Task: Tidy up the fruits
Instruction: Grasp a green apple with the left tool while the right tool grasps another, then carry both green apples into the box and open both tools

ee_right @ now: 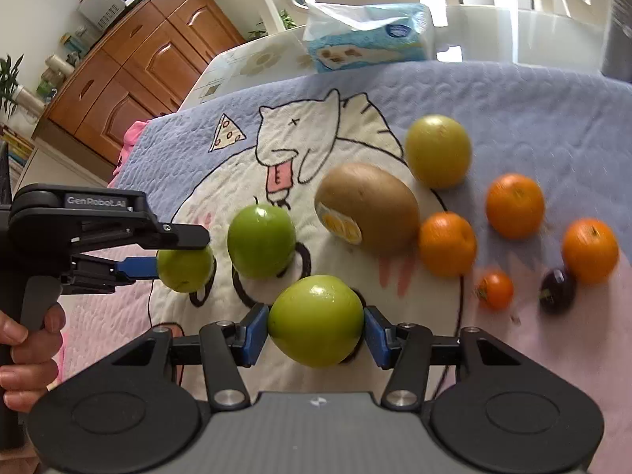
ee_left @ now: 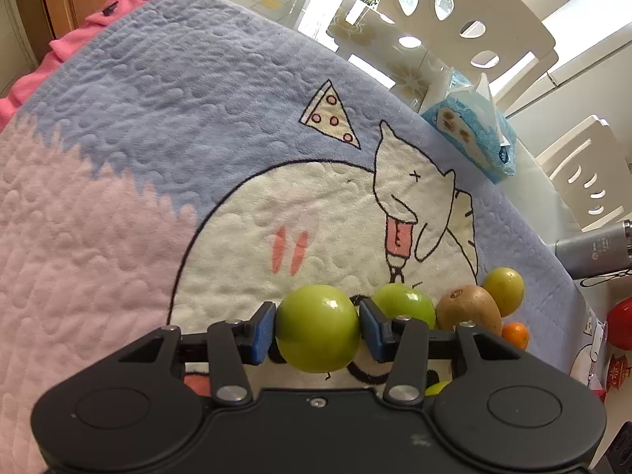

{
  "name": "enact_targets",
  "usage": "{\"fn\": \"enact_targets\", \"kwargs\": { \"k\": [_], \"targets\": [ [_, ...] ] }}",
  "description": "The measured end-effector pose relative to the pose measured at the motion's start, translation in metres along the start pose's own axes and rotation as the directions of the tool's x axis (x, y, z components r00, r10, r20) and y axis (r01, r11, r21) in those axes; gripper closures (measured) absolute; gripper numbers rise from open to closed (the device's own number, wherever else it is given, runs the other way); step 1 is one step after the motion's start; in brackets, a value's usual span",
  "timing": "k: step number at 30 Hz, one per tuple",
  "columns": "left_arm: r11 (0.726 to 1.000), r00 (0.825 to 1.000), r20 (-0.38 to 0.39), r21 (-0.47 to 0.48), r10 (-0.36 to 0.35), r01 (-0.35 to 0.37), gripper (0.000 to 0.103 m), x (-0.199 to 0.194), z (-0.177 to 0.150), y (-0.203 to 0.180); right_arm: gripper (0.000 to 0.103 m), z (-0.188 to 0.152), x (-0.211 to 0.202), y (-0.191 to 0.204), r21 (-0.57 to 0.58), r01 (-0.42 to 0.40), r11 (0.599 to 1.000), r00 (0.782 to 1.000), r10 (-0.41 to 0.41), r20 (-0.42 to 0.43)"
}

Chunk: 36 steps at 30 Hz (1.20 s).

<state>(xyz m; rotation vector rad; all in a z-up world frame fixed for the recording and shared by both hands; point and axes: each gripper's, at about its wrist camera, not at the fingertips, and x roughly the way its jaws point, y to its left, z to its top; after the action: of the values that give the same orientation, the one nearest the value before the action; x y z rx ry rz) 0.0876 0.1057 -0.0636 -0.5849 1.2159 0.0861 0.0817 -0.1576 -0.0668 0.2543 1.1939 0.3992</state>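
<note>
My left gripper (ee_left: 318, 326) is shut on a green round fruit (ee_left: 316, 339), with both blue pads pressed on its sides just above the blanket. From the right wrist view the same left gripper (ee_right: 179, 254) holds that fruit (ee_right: 185, 272) at the left. My right gripper (ee_right: 316, 322) is shut on a second green fruit (ee_right: 316, 308). A third green fruit (ee_right: 260, 241) lies between them. Behind it lie a brown kiwi (ee_right: 371, 207) and a yellow-green fruit (ee_right: 438, 150). Three oranges (ee_right: 446, 243), a small orange fruit (ee_right: 493, 290) and a dark purple fruit (ee_right: 557, 290) lie to the right.
A cartoon-print blanket (ee_left: 177, 118) covers the table. A blue tissue box (ee_right: 367, 37) stands at its far edge. White chairs (ee_left: 466, 31) stand beyond. A person's hand (ee_right: 27, 355) grips the left gripper's handle. A grey cylinder (ee_left: 592, 252) and a red object (ee_left: 620, 320) sit at the right edge.
</note>
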Motion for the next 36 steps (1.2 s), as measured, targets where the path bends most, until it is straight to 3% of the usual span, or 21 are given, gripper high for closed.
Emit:
{"fn": "enact_targets", "kwargs": {
  "k": [5, 9, 11, 15, 25, 32, 36],
  "targets": [
    [0.999, 0.999, 0.011, 0.017, 0.034, -0.035, 0.048, -0.002, -0.011, 0.001, 0.049, -0.008, -0.010, -0.005, 0.032, -0.007, 0.999, 1.000, 0.006, 0.017],
    [0.999, 1.000, 0.026, -0.036, -0.005, 0.006, 0.048, -0.006, -0.022, 0.006, 0.049, -0.014, -0.023, -0.007, 0.016, 0.017, 1.000, 1.000, -0.018, 0.023],
    [1.000, 1.000, 0.019, -0.011, -0.007, 0.007, 0.048, -0.006, -0.025, 0.003, 0.049, -0.017, -0.029, -0.012, 0.032, 0.037, 0.999, 0.998, -0.039, 0.043],
    [1.000, 0.999, 0.033, 0.002, 0.004, -0.004, 0.048, -0.013, -0.028, -0.002, 0.049, -0.024, -0.036, -0.026, 0.127, -0.007, 0.992, 0.998, -0.001, 0.062],
    [0.998, 0.998, 0.063, 0.064, 0.003, -0.007, 0.048, -0.028, -0.035, -0.033, 0.049, -0.028, -0.067, -0.042, 0.155, -0.023, 0.988, 0.989, 0.000, 0.147],
    [0.986, 0.998, 0.059, 0.167, -0.031, 0.021, 0.048, -0.035, -0.044, -0.086, 0.049, -0.028, -0.123, -0.071, 0.200, -0.056, 0.978, 0.960, -0.003, 0.281],
    [0.963, 0.995, 0.059, 0.264, -0.079, 0.061, 0.048, -0.041, -0.049, -0.137, 0.049, -0.027, -0.165, -0.095, 0.208, -0.005, 0.978, 0.930, -0.072, 0.361]
  ]
}}
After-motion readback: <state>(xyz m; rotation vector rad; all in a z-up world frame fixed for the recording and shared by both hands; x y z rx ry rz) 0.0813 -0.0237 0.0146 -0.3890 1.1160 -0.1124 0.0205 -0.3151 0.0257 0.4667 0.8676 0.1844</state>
